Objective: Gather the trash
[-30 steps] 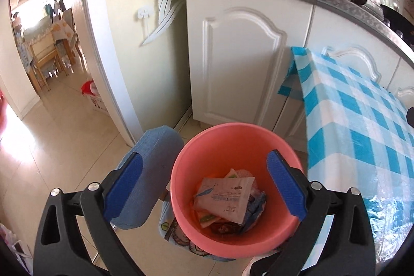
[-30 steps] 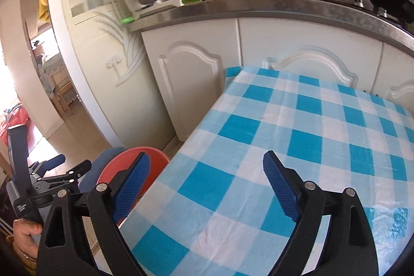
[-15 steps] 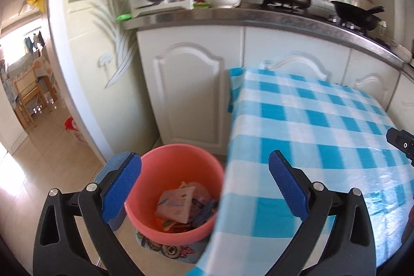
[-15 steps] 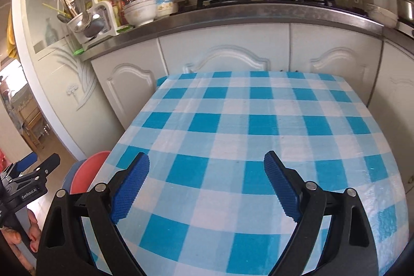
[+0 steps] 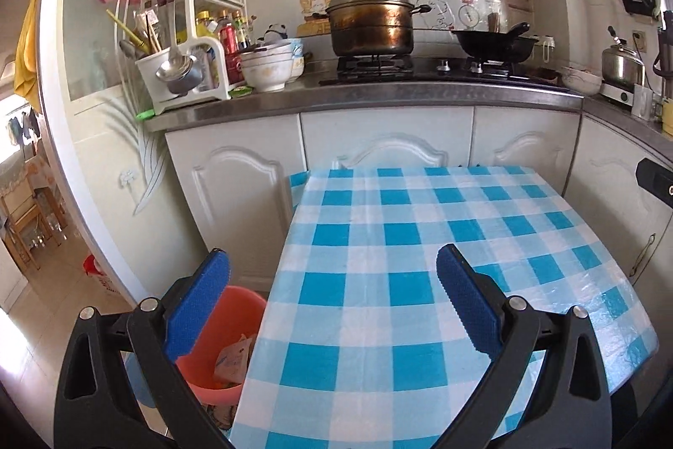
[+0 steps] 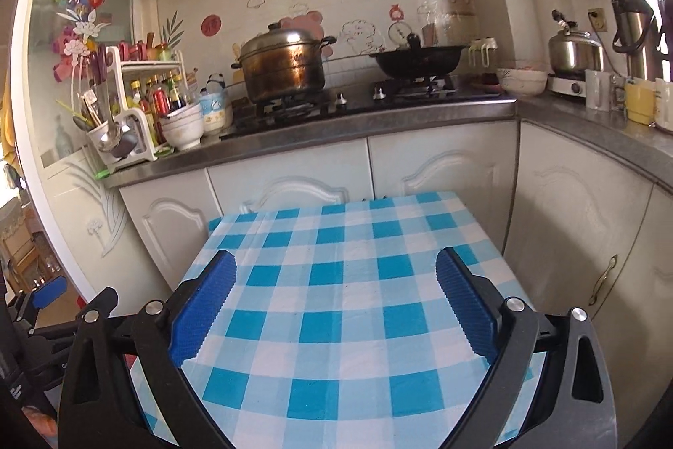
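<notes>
The left gripper point(image 5: 332, 295) has swung from the pink bin point(image 5: 218, 348), now lower left, to the checked tablecloth point(image 5: 404, 272). Both it and the right gripper point(image 6: 334, 297) gape wide, holding nothing.

Left gripper point(image 5: 332, 306): our black two-finger clamp with blue ribbed pads, jaws spread wide, nothing between them.
Left pads point(image 5: 197, 306): both tilted outward, tips apart.
Right gripper point(image 6: 334, 301): our matching black clamp, blue ribbed pads, jaws equally wide, nothing held.
Relative position: our left gripper shows at the right view's lower-left edge.
</notes>
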Demonstrator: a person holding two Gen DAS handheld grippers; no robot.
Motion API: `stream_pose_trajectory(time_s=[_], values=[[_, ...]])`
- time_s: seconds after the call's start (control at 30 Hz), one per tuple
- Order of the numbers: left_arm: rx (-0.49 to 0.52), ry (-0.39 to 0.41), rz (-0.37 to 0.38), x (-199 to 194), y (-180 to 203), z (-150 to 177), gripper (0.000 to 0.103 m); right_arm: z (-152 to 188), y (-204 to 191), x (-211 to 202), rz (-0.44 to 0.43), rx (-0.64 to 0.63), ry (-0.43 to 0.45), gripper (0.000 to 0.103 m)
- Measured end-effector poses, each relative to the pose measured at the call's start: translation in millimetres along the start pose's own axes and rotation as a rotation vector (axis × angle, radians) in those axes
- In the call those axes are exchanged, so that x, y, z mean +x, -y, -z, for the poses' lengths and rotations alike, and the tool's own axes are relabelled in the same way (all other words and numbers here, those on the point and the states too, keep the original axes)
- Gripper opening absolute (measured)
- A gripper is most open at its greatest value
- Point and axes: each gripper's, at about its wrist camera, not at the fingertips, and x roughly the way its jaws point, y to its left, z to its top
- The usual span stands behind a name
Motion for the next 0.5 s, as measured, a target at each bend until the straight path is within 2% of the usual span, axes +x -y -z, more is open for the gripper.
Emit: stream_pose_trajectory(time_s=[0.33, 0.5], values=[[0.002, 0.125, 0.013, -60, 14, -21, 0.099, -35, 2, -95, 0.051, -0.038, 0.231, 0.098], [0.006, 0.164, 0.004, -81, 14, -27, 0.099, -45, -2, -132, 0.046, -0.039, 0.308, 0.098]])
